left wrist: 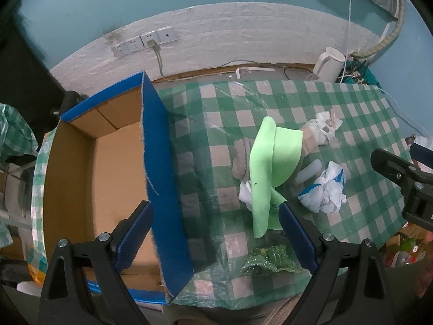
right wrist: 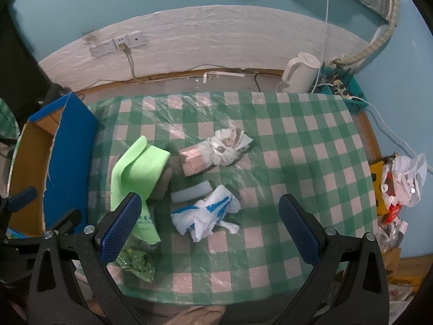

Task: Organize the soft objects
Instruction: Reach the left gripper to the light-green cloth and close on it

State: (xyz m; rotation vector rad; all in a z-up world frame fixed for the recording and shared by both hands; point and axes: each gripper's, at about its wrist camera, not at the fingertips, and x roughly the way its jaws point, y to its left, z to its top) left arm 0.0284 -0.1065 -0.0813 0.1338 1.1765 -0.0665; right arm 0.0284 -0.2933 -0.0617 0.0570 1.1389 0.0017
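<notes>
Green-and-white checked cloth under a clear plastic sheet (right wrist: 297, 146) is covering the table, and the soft things are lying scattered across it. A lime-green foam sheet (right wrist: 140, 168) is curling up near the left side, its lower corner running down behind the left finger of the right gripper (right wrist: 216, 233). Just beside it, partly under its curl, a grey-brown cloth roll (left wrist: 242, 159) is resting on the cloth. A crumpled white-and-blue plastic bag (right wrist: 208, 214) is sitting between the right gripper's fingers in that view, with a small white foam strip (right wrist: 192, 191) lying just above it. Farther back, a pinkish block wrapped in crumpled white printed plastic (right wrist: 216, 151) is lying near the table's middle. A glittery green fabric piece (right wrist: 135, 262) is sitting at the near edge.

The right gripper is hovering over the table with its jaws spread wide and nothing between them. The left gripper (left wrist: 216, 241) is likewise hanging wide apart and holding nothing; its left finger is showing over the open box, its right finger over the low end of the foam sheet, whether touching I cannot tell. That cardboard box with blue outer walls (left wrist: 159, 162) is standing at the table's left end, its brown inside showing. A white electric kettle (right wrist: 300, 73) is standing by the wall behind the table, next to a teal basket of cables (right wrist: 349, 92).
</notes>
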